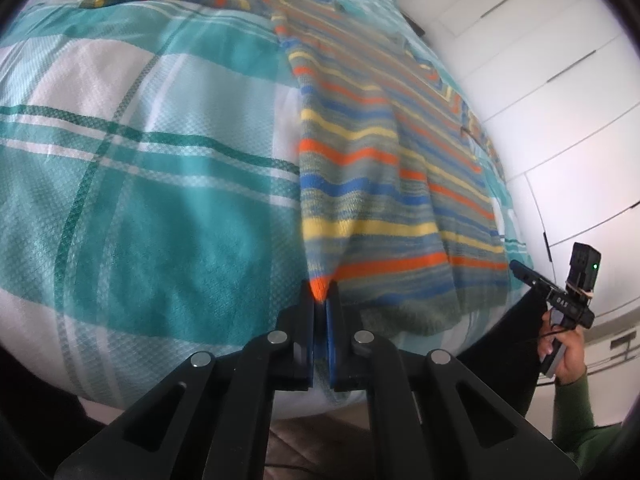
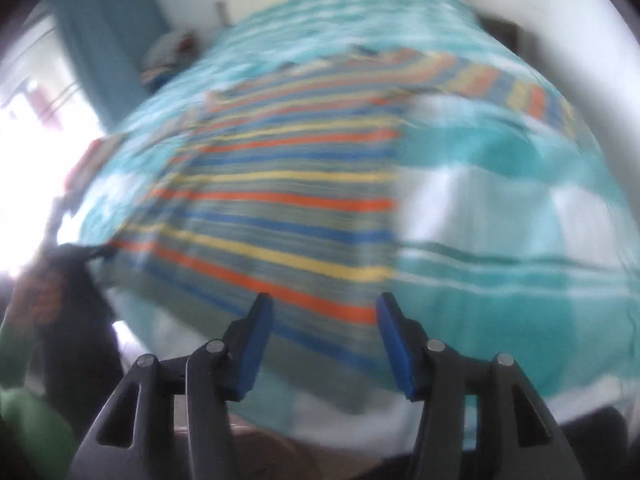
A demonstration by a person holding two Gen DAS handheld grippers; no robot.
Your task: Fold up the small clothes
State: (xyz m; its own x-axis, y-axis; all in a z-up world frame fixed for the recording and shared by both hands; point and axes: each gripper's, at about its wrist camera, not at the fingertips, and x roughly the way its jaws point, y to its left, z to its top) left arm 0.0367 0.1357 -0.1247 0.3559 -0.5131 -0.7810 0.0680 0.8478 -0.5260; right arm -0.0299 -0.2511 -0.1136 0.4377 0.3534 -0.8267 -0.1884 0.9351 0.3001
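Left wrist view: wide stretch of teal and white checked bedcover [image 1: 132, 168] on the left, free of clothes up to the near rounded bed edge. Further right, striped knitted sweater [image 1: 360, 168] lying on the cover, one sleeve stretched to the left along the far side, body running to the near edge. Left gripper [image 1: 320, 300] closed tight on an orange corner of the sweater's hem, fabric lifted into a fold from that point. At the far right, white cupboard doors [image 1: 560, 80] close beside the bed, and the right gripper [image 1: 520, 268] held in a hand [image 1: 566, 350] just off the sweater's right corner. Right wrist view, strongly blurred: bright window on the left, sweater [image 2: 288, 184] flat in the middle, orange, yellow and blue stripes across, hem near the bed edge. Right gripper [image 2: 324, 320] wide open above the hem, nothing between the blue pads [image 2: 394, 344]. Bare bedcover [image 2: 520, 208] on the right.
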